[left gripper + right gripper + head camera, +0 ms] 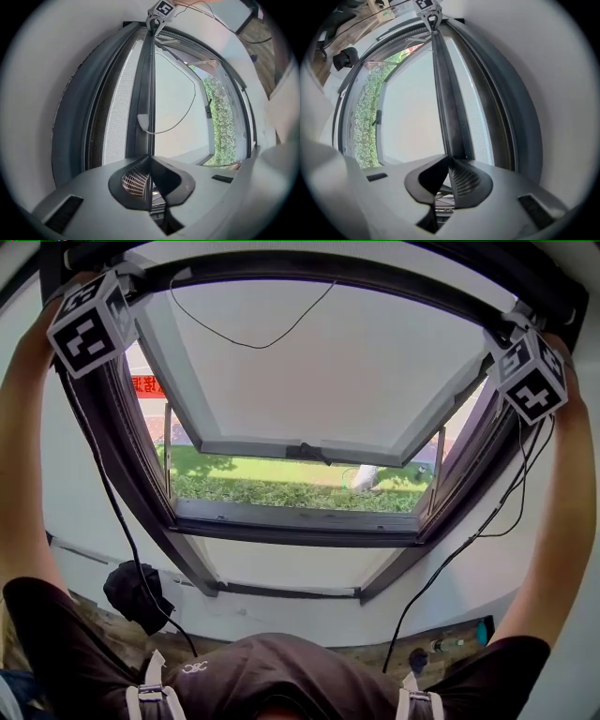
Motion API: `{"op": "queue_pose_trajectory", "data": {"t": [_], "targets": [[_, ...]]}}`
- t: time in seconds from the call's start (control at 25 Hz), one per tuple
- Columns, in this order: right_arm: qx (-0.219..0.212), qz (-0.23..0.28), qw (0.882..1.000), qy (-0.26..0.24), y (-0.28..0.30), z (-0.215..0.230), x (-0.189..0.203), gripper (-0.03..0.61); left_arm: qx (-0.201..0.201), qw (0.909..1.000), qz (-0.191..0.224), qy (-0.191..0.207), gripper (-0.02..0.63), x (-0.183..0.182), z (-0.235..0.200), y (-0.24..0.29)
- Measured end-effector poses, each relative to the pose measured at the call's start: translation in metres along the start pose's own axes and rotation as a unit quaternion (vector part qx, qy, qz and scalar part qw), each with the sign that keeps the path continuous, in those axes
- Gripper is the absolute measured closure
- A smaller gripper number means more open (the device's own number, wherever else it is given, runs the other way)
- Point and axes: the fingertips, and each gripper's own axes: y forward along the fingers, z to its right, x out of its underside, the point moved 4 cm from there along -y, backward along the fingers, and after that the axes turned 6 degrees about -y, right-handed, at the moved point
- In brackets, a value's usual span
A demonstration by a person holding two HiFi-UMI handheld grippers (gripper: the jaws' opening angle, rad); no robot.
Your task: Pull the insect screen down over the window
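The insect screen's dark pull bar (375, 276) runs across the top of the roof window frame (300, 526). My left gripper (127, 287) is raised to the bar's left end, and my right gripper (511, 322) to its right end. In the left gripper view the jaws (149, 161) are shut on the bar (146, 84), with a narrow strip of mesh (117, 108) beside it and the right gripper (161, 14) at the far end. In the right gripper view the jaws (450, 164) pinch the same bar (449, 103) next to the mesh (480, 117).
The glass sash (309, 371) is tilted open outward, with grass (281, 484) below it. A thin black cable (253, 338) sags across the glass. Gripper cables hang along both sides of the frame. A black bag (136, 592) lies on the floor at lower left.
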Motion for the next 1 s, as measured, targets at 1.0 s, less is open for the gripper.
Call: {"op": "queue_pose_trajectory", "data": {"t": [1.0], "targets": [[-0.11,0.01,0.994,0.007,0.003,-0.173,0.012,0.541,0.118,0.9895,0.079,-0.028,0.581,0.026,0.18,0.024]]}}
